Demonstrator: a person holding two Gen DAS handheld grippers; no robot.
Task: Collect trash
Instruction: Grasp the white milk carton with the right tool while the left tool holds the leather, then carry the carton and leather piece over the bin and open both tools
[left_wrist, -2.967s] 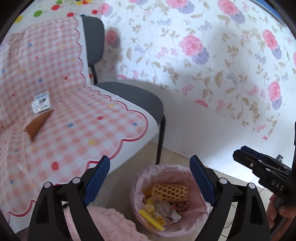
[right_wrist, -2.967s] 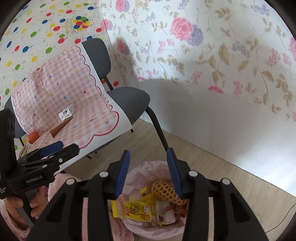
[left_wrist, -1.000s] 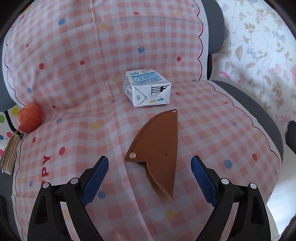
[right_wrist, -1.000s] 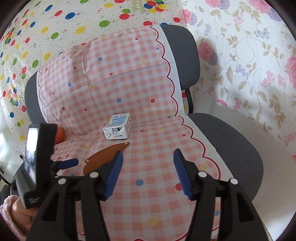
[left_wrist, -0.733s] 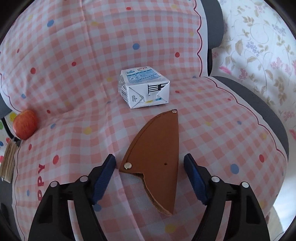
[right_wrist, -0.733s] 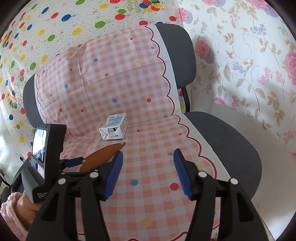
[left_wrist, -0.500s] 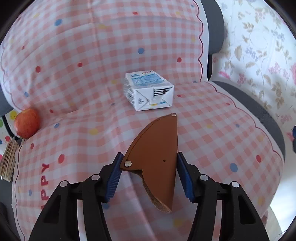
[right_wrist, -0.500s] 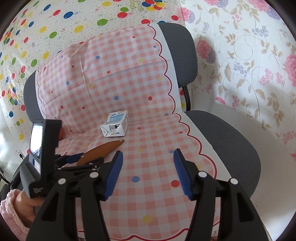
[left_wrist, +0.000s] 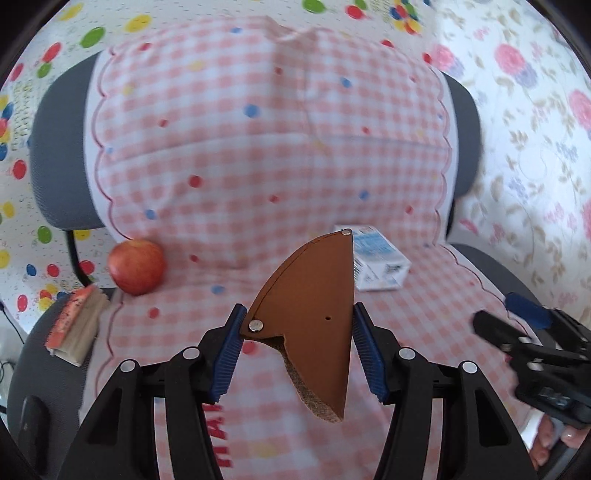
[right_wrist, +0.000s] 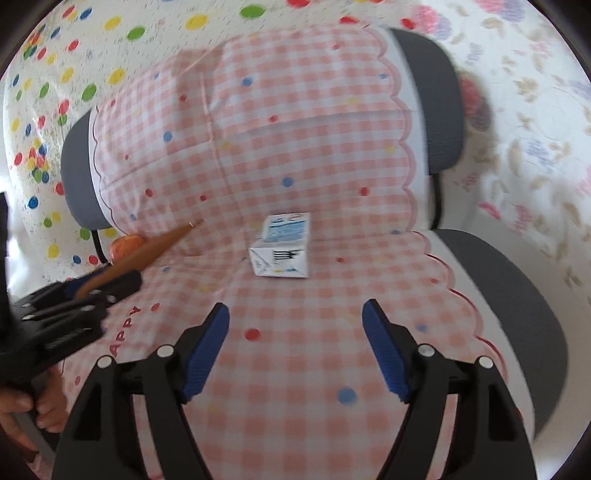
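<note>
A brown leather flap (left_wrist: 314, 314) with metal studs hangs lifted above the pink checked cloth (left_wrist: 258, 155), with my left gripper (left_wrist: 298, 345) shut on its two edges. From the right wrist view the flap (right_wrist: 147, 254) sticks out edge-on from the left gripper (right_wrist: 99, 284). A small white and blue milk carton (right_wrist: 282, 245) lies on the seat ahead of my right gripper (right_wrist: 295, 347), whose jaws are opening with nothing between them. The carton (left_wrist: 376, 258) shows partly behind the flap. The right gripper (left_wrist: 517, 332) enters the left wrist view at the right.
A red apple (left_wrist: 136, 266) rests at the cloth's left edge beside a stack of paper (left_wrist: 75, 325). The cloth covers a grey office chair (right_wrist: 502, 295) against dotted and flowered walls. A hand (right_wrist: 33, 410) grips the left tool.
My left gripper closed on the brown flap and lifted it off the seat. My right gripper moved closer to the carton and its jaws spread wider.
</note>
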